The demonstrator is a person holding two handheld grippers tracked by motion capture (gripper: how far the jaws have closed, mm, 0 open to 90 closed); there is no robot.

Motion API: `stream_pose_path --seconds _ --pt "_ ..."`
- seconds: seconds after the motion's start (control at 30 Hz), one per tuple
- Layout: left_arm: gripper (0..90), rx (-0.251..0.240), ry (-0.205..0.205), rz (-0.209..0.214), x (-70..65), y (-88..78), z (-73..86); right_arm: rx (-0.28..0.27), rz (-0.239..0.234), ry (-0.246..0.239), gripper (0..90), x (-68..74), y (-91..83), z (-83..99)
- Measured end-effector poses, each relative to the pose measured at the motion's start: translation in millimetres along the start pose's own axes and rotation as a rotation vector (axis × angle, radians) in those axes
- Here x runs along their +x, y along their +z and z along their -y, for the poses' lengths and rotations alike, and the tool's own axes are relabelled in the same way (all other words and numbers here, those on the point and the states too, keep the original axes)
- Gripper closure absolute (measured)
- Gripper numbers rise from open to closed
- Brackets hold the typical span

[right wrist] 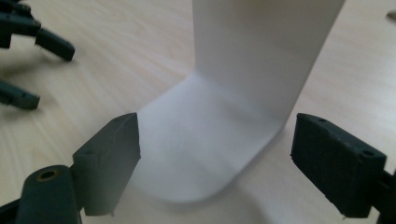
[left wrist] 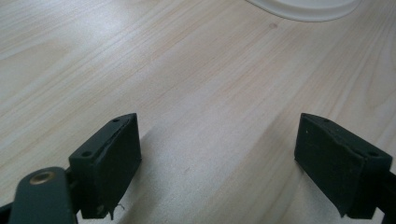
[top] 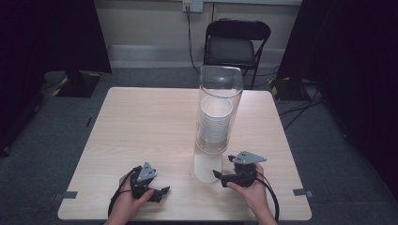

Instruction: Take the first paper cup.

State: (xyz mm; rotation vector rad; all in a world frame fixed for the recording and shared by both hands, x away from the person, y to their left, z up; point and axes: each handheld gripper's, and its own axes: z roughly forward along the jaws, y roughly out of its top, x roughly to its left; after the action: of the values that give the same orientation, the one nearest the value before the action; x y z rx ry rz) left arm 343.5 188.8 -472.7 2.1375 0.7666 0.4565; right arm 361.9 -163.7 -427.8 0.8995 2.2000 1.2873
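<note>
A tall clear tube point(top: 220, 89) holding a stack of white paper cups point(top: 216, 123) stands on a white stand point(top: 204, 168) near the table's front middle. My right gripper point(top: 223, 166) sits just right of the stand's foot, pointing at it. In the right gripper view the right gripper point(right wrist: 215, 154) is open, with the white stand point(right wrist: 261, 51) and its curved foot just ahead and nothing between the pads. My left gripper point(top: 164, 190) rests at the front left. It point(left wrist: 217, 154) is open over bare wood, with the stand's white foot point(left wrist: 303, 7) at the view's top edge.
The light wooden table point(top: 150, 122) has bare room to the left and behind the tube. A black folding chair point(top: 234, 44) stands beyond the far edge. The left gripper point(right wrist: 44, 74) shows at the upper left of the right gripper view.
</note>
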Motion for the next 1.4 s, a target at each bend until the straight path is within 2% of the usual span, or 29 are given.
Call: stream_pose_path --seconds 0.07,0.13,0.2,0.23,0.27,0.3,0.47,0.6,0.77,1.2,1.4 --pt "14.0 0.000 0.000 0.000 0.0 0.0 0.0 -0.034 -0.001 -0.005 15.2 2.7 2.1 -5.9" --pt "14.0 0.000 0.000 0.000 0.0 0.0 0.0 -0.053 -0.022 -0.007 15.3 4.5 3.7 -11.1" --pt "14.0 0.000 0.000 0.000 0.1 0.0 0.0 -0.063 -0.022 -0.010 15.3 5.8 4.1 -14.7" --pt "14.0 0.000 0.000 0.001 0.1 0.1 0.0 -0.082 -0.035 0.010 15.4 6.2 4.6 -19.1" --pt "14.0 0.000 0.000 0.001 0.1 0.1 0.0 -0.082 -0.035 0.010 15.4 6.2 4.6 -19.1" --pt "13.8 0.001 -0.001 0.001 0.1 0.3 -0.2 -0.111 -0.054 0.029 15.4 6.2 5.1 -22.5" --pt "13.6 0.002 0.000 0.000 0.0 0.3 -0.3 -0.158 -0.053 0.051 15.6 6.9 6.6 -29.3" --pt "13.6 0.002 0.000 0.001 0.1 0.4 -0.4 -0.175 -0.047 0.038 15.7 7.5 6.5 -34.3" --pt "13.4 0.002 0.001 0.002 0.2 0.7 -0.6 -0.202 -0.048 0.047 15.8 6.6 6.7 -37.0" --pt "13.3 0.002 0.001 0.003 0.2 0.8 -0.6 -0.225 -0.044 0.012 16.5 9.3 10.6 -44.7" --pt "13.3 0.001 -0.007 0.005 -0.3 1.1 -0.5 -0.263 -0.035 0.010 18.3 10.3 13.8 -48.1"
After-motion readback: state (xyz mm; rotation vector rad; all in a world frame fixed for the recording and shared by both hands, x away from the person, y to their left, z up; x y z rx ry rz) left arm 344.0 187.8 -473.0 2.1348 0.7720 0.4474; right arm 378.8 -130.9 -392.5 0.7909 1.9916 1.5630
